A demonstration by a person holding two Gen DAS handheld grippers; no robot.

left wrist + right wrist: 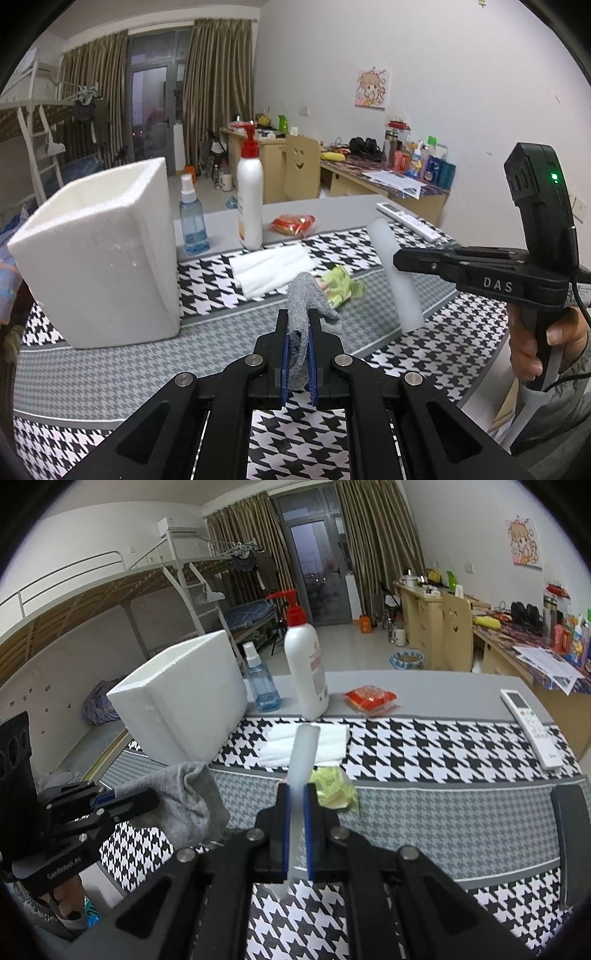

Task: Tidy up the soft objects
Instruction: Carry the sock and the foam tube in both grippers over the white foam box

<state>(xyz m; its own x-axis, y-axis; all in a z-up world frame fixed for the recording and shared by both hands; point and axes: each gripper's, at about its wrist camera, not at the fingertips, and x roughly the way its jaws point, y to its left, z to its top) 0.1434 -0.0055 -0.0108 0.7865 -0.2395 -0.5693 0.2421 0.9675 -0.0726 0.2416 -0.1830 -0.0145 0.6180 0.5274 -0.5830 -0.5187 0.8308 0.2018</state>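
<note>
L gripper [298, 325] w/ grey sock [303, 302]

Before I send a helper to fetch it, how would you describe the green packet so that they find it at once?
Start at the white foam box on the houndstooth cloth. Just right of it lies a folded white tissue, and the green packet sits at that tissue's near edge, on the grey band of the cloth. It is the only yellow-green, crinkled wrapper; the other packet, farther back, is red.

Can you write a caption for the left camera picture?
Left gripper clamps a grey glove beside the white foam box.
</note>
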